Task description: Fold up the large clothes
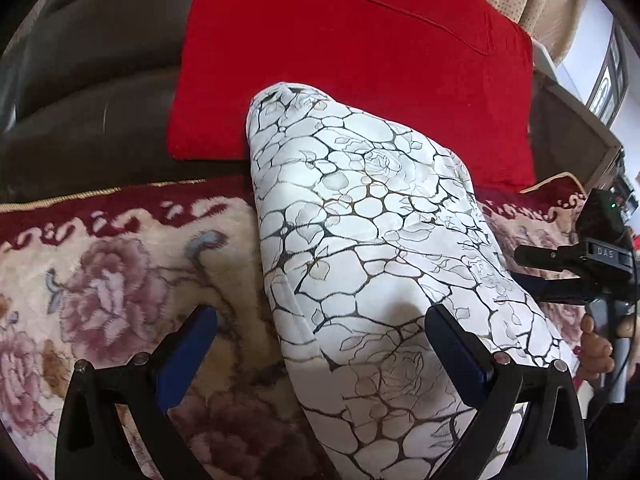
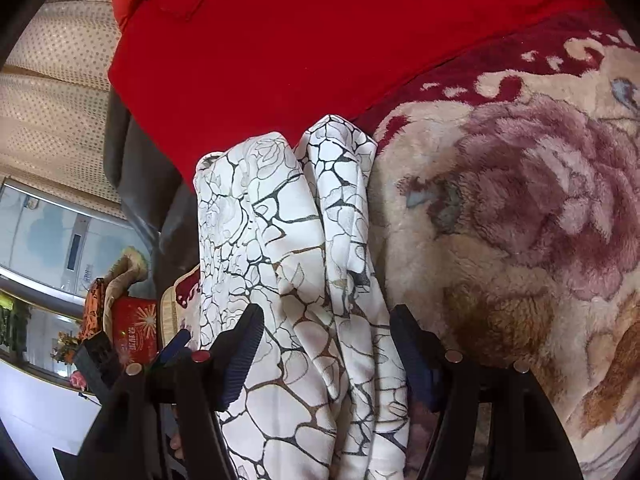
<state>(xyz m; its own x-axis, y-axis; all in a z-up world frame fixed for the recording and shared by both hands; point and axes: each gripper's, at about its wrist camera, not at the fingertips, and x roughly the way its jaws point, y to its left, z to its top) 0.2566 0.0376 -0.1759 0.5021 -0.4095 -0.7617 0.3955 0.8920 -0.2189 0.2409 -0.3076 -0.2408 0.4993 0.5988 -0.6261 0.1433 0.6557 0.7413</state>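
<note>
A white garment [image 1: 360, 240] printed with black crackle lines and roses lies as a long folded bundle on the floral plush blanket [image 1: 120, 280]. My left gripper [image 1: 320, 320] is open wide over its near end. One blue pad is on the blanket, the other above the cloth. In the right wrist view the same garment [image 2: 288, 260] runs as bunched folds between the fingers of my right gripper [image 2: 326, 320]. Its jaws stand open with the cloth between them, not pinched. The right gripper [image 1: 580, 256] also shows in the left wrist view, with a hand [image 1: 596, 348] on its handle.
A red cushion [image 1: 360, 60] leans against the dark grey sofa back [image 1: 92, 80] just behind the garment. The blanket [image 2: 520, 220] spreads wide to the right in the right wrist view. A red tin [image 2: 134, 332] and ornaments stand on a shelf beyond the sofa's end.
</note>
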